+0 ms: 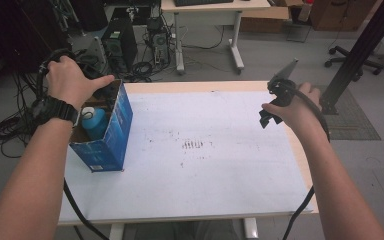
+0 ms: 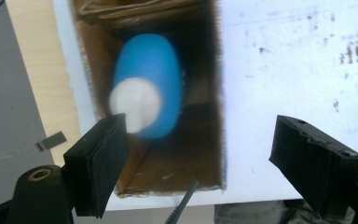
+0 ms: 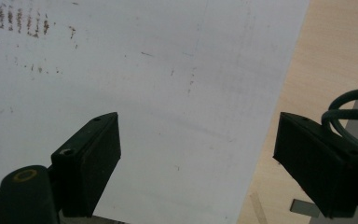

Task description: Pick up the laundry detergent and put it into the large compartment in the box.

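Bottle [image 2: 149, 84], blue body, white cap [image 2: 135, 105]: stands inside an open-topped box [image 1: 111, 132], blue outside and brown card inside, at the table's left side on a white sheet [image 1: 205, 165]. In the high view the bottle [image 1: 94, 122] sits roughly upright, cap uppermost, below the box rim.

Left gripper [image 2: 200, 154]: held above the box mouth, looking down into it. Jaws spread wide, nothing between them. Bottle lies ahead of and below the jaws, offset toward the left jaw; its cap appears just past that jaw's tip. Long axis runs roughly along the gripper's line of sight, so the cap end faces the jaws. Box walls flank the bottle closely on both sides.

Right gripper [image 3: 196, 158]: over bare sheet near the table's right edge, jaws spread wide, empty, well apart from the box.

Nearer hand: left hand [image 1: 72, 80], directly above the box; right hand [image 1: 292, 107] far across the table.

Judgement: the reach into the box falls to the left gripper, needing a small shift to centre the cap between the jaws before descending.
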The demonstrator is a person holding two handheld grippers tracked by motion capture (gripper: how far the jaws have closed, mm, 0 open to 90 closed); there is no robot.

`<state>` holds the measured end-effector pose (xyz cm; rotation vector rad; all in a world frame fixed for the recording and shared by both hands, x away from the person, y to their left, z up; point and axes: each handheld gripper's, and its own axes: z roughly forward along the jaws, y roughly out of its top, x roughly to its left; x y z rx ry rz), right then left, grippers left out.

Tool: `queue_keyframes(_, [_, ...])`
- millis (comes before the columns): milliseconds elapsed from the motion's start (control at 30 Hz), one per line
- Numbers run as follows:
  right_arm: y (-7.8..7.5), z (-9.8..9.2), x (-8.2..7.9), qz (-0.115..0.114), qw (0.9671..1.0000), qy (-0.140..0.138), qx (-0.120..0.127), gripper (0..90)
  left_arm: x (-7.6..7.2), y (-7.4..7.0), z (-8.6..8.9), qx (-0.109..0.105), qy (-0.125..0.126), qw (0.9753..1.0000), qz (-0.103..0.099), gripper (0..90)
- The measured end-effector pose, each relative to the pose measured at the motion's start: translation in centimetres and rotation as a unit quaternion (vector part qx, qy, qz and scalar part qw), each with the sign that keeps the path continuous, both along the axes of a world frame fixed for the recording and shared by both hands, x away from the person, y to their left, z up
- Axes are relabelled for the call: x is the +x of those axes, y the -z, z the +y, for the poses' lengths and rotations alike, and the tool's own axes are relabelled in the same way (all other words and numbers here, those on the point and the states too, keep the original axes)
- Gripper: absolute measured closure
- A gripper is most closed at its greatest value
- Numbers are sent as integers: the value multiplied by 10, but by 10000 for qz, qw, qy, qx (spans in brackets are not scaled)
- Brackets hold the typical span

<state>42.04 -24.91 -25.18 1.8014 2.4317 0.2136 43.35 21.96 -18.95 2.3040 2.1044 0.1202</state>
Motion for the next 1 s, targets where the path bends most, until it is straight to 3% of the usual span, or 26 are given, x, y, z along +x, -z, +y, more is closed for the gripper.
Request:
queue_keyframes(467, [-5,1,-1,-57,9999,-70,59,144,-4,-8,-43,-196,392,9990,-5,185])
queue_keyframes(1000, [-6,2,0,-61,9999,-115,66,142,-3,6,-100,-321,763,9966,-17,176])
